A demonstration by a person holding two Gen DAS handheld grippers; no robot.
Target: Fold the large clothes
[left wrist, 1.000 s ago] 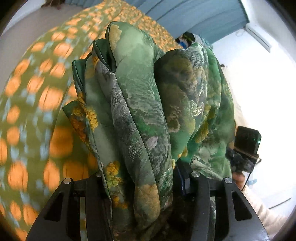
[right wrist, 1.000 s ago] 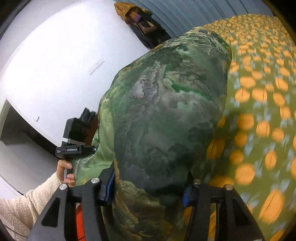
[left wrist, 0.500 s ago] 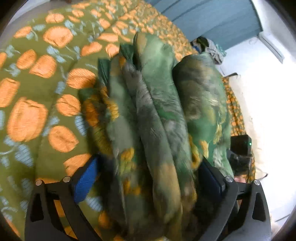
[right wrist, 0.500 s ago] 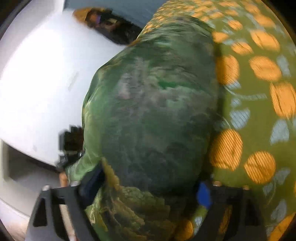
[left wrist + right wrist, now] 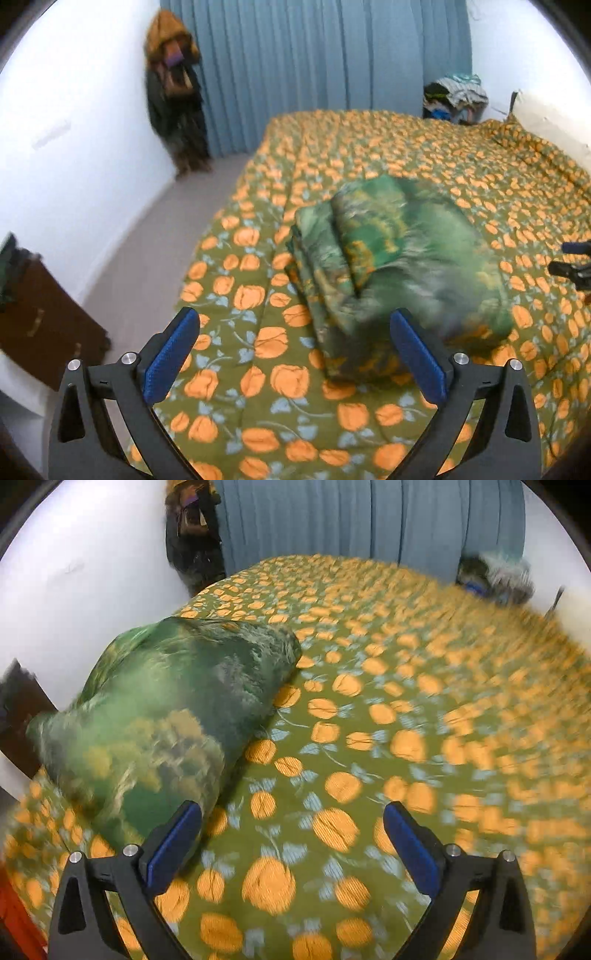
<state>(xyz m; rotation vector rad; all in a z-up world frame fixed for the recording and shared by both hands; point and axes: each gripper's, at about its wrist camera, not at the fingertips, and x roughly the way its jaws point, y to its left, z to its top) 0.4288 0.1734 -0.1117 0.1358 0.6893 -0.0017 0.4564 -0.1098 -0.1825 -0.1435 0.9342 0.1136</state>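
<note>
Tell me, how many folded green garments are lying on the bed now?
1. The folded green garment lies on the orange-flowered bedspread, near its left edge, ahead of the open left gripper. Other clothes, piled at the bed's far corner, are not folded.

No readable text from my end in either wrist view. I checked the folded green garment (image 5: 399, 258), the orange-flowered bedspread (image 5: 369, 155), the blue curtain (image 5: 314, 66), the white wall (image 5: 74, 129) and the brown suitcase (image 5: 44, 336): no label, brand, number or sign legible on any of them. Motion blur smears much of the right wrist view, so fine print there could not be made out.
</note>
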